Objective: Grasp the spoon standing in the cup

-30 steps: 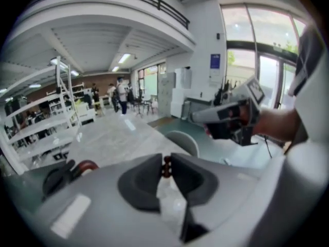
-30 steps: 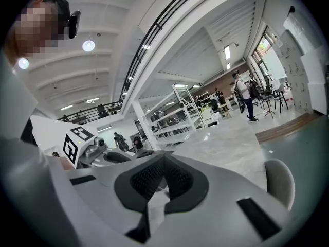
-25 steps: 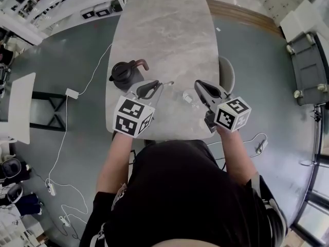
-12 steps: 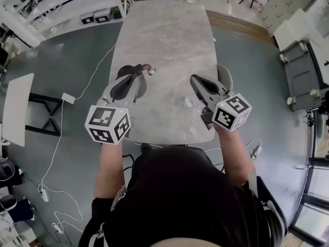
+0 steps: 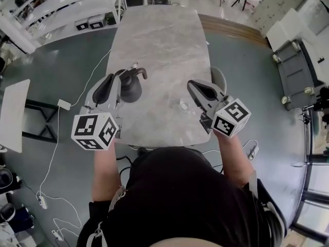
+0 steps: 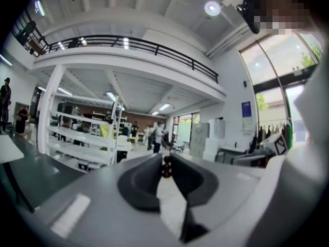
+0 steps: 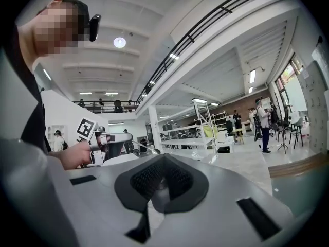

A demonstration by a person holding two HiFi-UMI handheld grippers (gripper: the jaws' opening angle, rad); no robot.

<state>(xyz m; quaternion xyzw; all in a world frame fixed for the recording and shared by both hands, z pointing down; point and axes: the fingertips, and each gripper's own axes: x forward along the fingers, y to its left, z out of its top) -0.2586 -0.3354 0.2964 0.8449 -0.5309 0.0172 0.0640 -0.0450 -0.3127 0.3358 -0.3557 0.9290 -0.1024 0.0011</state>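
A person's left gripper [image 6: 165,161] is pinching the spoon [image 7: 144,146] in narrow jaws, holding it aloft near the black cup [image 5: 131,90] on the counter [image 5: 159,35]; the right gripper [image 5: 191,84] is hovering with its jaws together, empty.

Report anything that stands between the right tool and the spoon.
Nothing visible does. The right tool looks across open air at the spoon, which sticks out of the left tool; only a small clear thing lies lower, on the table.
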